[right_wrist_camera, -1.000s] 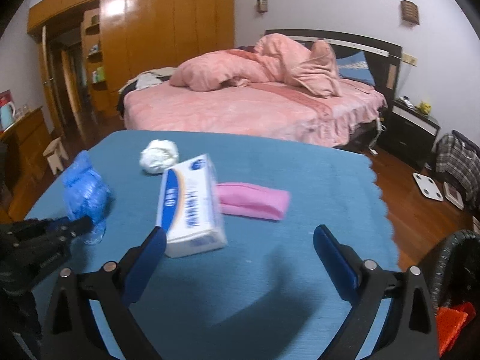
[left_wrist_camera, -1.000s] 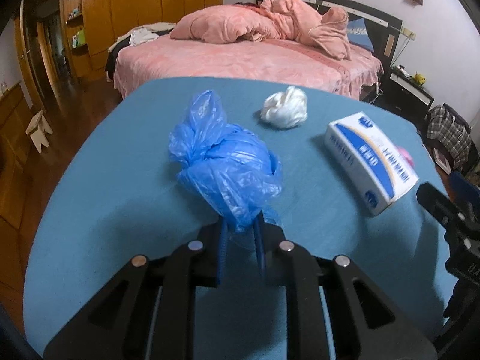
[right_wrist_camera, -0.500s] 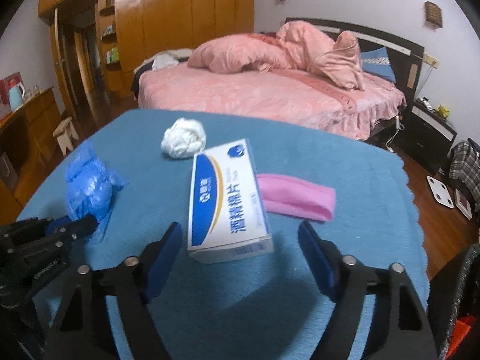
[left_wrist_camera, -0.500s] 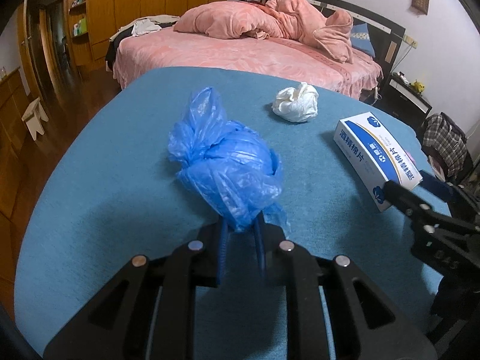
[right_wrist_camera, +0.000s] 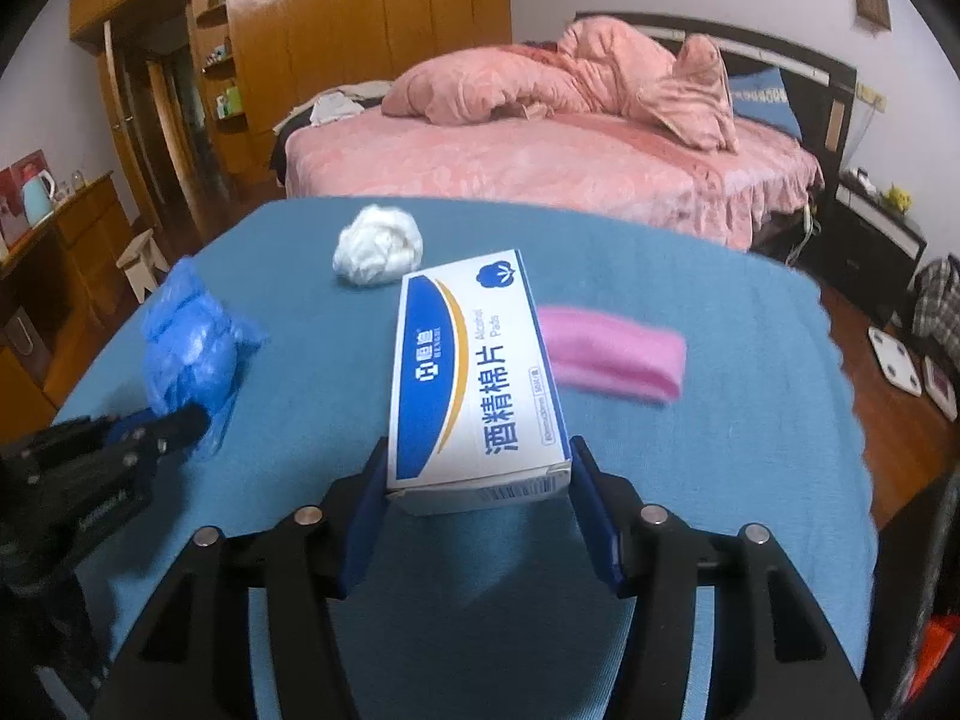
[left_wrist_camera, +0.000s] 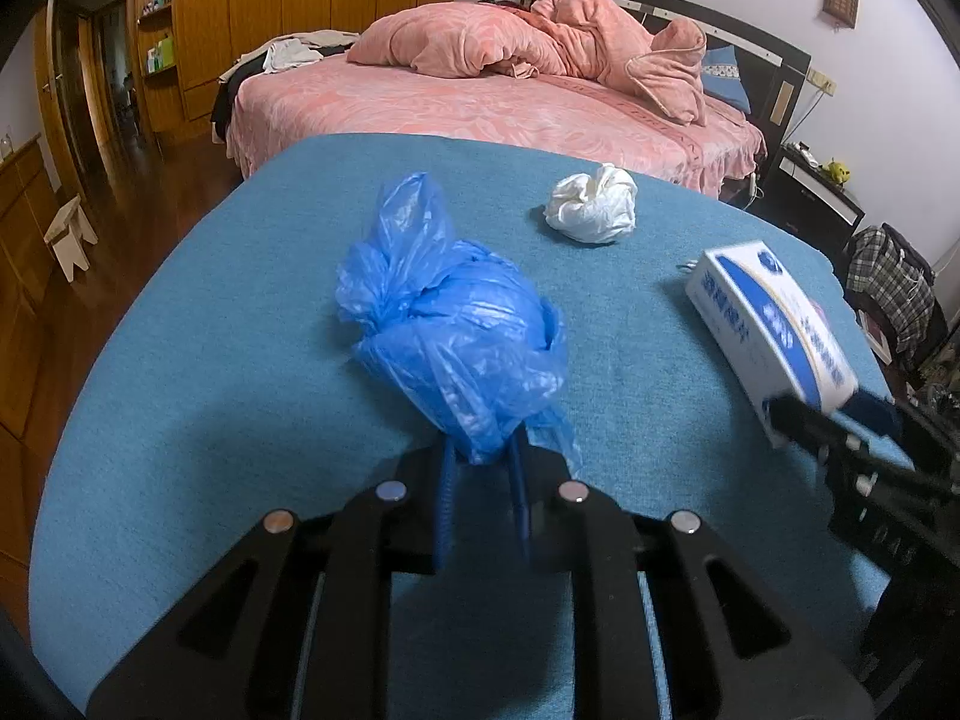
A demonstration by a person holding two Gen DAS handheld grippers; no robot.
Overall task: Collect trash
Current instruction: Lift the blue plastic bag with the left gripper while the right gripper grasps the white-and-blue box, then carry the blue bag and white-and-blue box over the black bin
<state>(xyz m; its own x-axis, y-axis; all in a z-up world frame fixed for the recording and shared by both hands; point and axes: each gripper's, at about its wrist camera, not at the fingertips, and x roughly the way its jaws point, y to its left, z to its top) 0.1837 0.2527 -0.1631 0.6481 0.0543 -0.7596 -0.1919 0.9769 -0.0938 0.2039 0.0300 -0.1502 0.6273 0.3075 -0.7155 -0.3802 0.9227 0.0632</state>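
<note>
On the blue tablecloth my left gripper is shut on the knotted end of a crumpled blue plastic bag, which stands up ahead of the fingers. A white and blue box of alcohol pads lies between the pads of my right gripper. Its jaws are closing and both pads touch the sides of the box's near end. A crumpled white paper ball lies beyond the box. A flat pink item rests just right of the box. The right wrist view shows the bag at the left.
A pink bed stands right behind the table. Wooden wardrobes line the far wall, and a small white stool is on the floor at left. A dark nightstand and a white scale sit to the right.
My right gripper moved forward around the box and its jaws narrowed from wide open onto the box's sides. The left gripper kept its hold on the blue bag.
</note>
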